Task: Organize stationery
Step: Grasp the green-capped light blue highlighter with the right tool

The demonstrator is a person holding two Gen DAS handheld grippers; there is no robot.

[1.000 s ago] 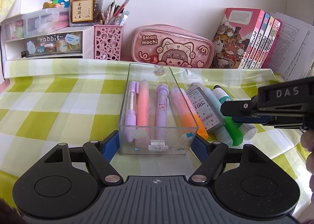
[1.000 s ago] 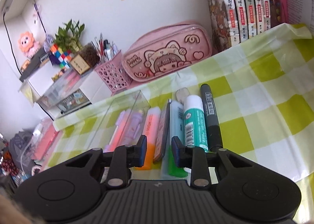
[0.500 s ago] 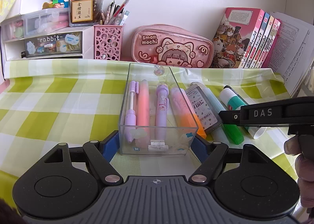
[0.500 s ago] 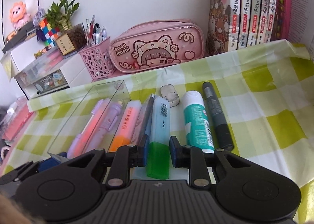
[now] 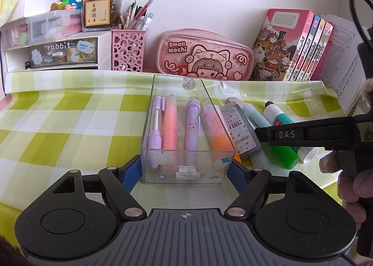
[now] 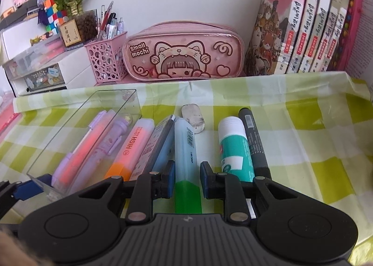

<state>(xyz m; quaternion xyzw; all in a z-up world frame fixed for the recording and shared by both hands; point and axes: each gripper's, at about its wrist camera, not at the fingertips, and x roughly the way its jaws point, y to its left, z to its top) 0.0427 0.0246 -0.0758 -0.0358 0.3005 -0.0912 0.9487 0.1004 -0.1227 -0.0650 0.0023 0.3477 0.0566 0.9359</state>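
The left tongs point(image 5: 187, 168) are spread wide, their blue pads point(image 5: 130, 168) set either side of the near end of a clear box point(image 5: 186, 140) — whether the pads actually press its walls I cannot tell. Inside the box lie a lilac pen point(image 5: 155, 133), a pink highlighter point(image 5: 169, 131) and a purple pen point(image 5: 192, 128), side by side along its length. The right tongs point(image 6: 187, 176) are also parted, straddling a pale blue highlighter with a green cap point(image 6: 186, 161); the pads sit just beside its barrel near the cap with a sliver of gap showing, so nothing is clenched. In the left wrist view the right tongs point(image 5: 263, 134) reach in from the right edge above that same highlighter point(image 5: 268, 140). Just outside the box wall lie an orange highlighter point(image 6: 130, 147), touching the wall, then a grey lead case point(image 6: 158, 142) on edge beside it, then the blue highlighter. A smudged eraser point(image 6: 193, 117) rests at the far end of that row. To the right, a white and teal glue stick point(image 6: 234, 147) and a dark marker point(image 6: 253, 140) lie touching each other. All of it sits on a green-checked cloth point(image 6: 314, 149) over the desk — a pink pencil case point(image 6: 184, 56), a pink pen holder point(image 6: 106, 61) and a row of books point(image 6: 303, 33) stand along the wall behind.
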